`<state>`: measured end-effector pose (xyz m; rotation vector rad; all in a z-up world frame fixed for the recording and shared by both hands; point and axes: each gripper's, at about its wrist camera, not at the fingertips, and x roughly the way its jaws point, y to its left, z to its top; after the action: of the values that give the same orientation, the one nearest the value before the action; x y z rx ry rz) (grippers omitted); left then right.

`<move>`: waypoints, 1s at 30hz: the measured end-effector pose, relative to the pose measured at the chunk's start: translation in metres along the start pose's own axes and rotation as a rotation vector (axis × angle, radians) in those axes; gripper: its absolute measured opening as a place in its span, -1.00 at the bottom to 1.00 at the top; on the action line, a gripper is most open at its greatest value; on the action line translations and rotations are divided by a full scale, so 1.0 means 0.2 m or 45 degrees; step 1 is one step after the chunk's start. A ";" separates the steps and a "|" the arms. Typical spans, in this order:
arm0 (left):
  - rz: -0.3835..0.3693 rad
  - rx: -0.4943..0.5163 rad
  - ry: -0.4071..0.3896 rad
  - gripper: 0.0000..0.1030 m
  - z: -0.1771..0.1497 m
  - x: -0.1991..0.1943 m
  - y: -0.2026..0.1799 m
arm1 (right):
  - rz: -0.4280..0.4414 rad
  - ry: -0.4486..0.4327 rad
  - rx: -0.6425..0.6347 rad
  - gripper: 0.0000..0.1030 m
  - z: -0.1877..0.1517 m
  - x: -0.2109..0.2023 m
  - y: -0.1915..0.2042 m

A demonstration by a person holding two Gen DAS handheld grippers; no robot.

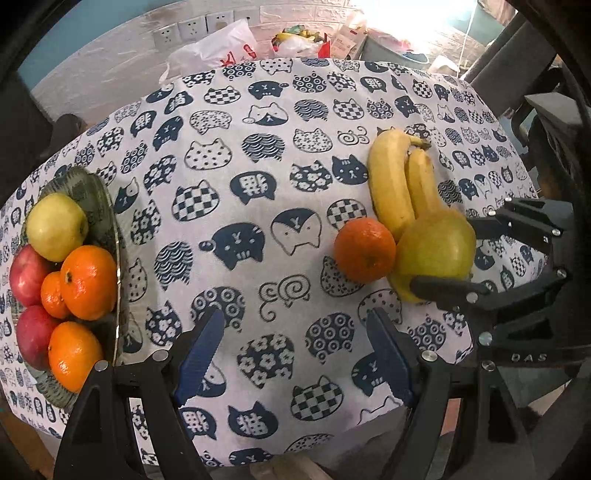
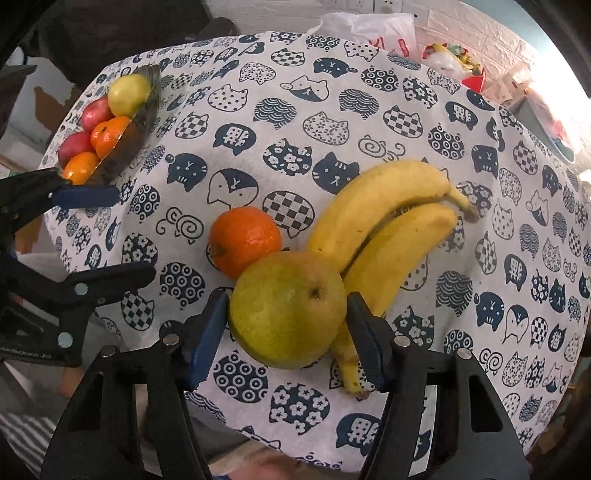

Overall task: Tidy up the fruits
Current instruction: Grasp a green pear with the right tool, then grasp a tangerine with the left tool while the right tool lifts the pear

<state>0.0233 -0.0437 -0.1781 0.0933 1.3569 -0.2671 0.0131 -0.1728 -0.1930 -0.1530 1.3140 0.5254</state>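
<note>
Right wrist view: right gripper [image 2: 286, 325] at lower centre, its blue pads touching either side of the green pear [image 2: 286, 310], closed on it
Left wrist view: left gripper [image 1: 295, 354] at lower centre, jaws spread wide over bare cloth, nothing between the blue ribbed pads
Pear: lower right of the left wrist view [image 1: 436, 254], with the right gripper's black fingers [image 1: 450, 286] coming in from the right edge on both sides of it; it lies against the bananas and touches the loose orange
Bananas: two yellow bananas [image 2: 388, 229] joined at the stem, lying on the cloth right of centre and running under the pear; upper right of the cloth in the left wrist view [image 1: 395, 184]
Loose orange: one orange [image 2: 243, 240] just left of the pear, on the cloth; also seen at [image 1: 365, 254]
Plate: dark patterned plate [image 1: 99, 206] at the left edge, holding a yellow-green apple [image 1: 55, 227], two red apples, and three oranges; small at upper left in the right wrist view [image 2: 147, 110]
Cloth: white tablecloth [image 1: 258, 166] printed with navy cat heads, some bearing a Chinese character
Writing: "DAS" in raised letters on the right gripper's body [image 1: 528, 357]; red print on a white plastic bag [image 1: 221, 48] at the top, too partial to read
Wall: white sockets [image 1: 192, 26] at upper left
</note>
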 end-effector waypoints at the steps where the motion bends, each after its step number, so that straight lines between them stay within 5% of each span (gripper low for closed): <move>1: -0.004 0.005 -0.001 0.57 0.01 0.00 -0.01 | 0.002 -0.008 0.005 0.25 0.00 -0.02 -0.01; 14: 0.001 0.046 -0.010 0.57 0.13 0.08 -0.15 | -0.091 -0.198 0.161 0.25 0.01 -0.30 -0.28; 30: -0.059 -0.001 -0.010 0.57 0.32 0.27 -0.20 | -0.080 -0.212 0.298 0.26 -0.01 -0.28 -0.52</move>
<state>0.0851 -0.1030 -0.2128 0.0604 1.3526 -0.3053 0.0504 -0.2807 -0.1598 0.0426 1.1934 0.3202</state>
